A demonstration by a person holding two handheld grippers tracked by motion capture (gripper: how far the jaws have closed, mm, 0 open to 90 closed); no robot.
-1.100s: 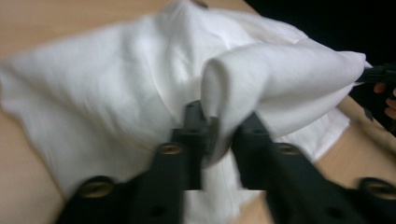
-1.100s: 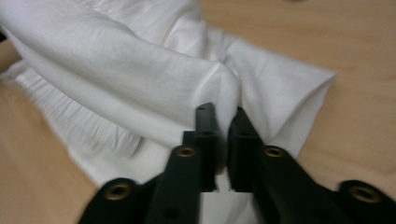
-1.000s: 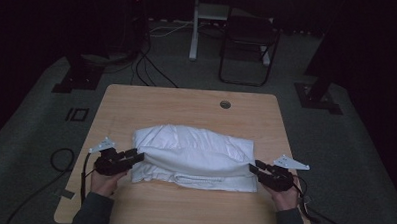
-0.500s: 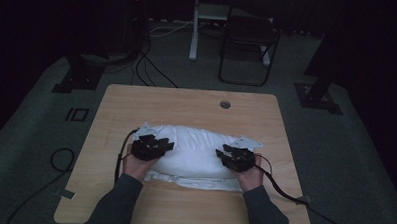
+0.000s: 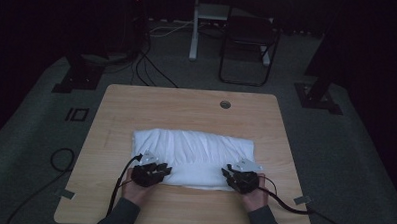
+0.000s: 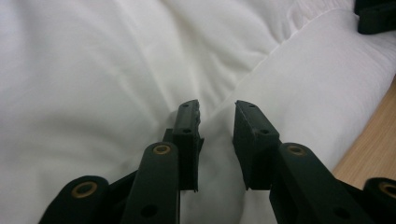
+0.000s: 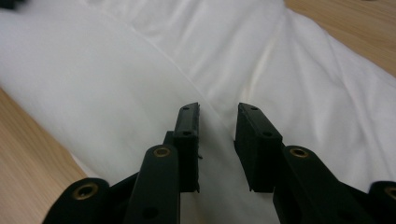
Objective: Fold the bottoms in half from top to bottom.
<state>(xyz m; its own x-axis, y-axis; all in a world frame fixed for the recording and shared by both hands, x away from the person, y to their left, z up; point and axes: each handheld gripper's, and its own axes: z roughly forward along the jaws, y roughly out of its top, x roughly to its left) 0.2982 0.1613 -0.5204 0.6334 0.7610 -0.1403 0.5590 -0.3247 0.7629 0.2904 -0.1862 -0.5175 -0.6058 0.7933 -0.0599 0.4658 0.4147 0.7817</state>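
Plainly the white cloth (image 5: pixel 192 159) lies folded in a long bundle across the near half of the wooden table (image 5: pixel 136 105), and both claws sit over its near edge: the left gripper (image 5: pixel 160 169) near the left corner, the right gripper (image 5: pixel 230 172) near the right. Their jaws have just been closing, yet a gap remains with fabric between them, nothing pinched. The risk, I judge, is catching only the top layer, so the fold slides apart when lifted.
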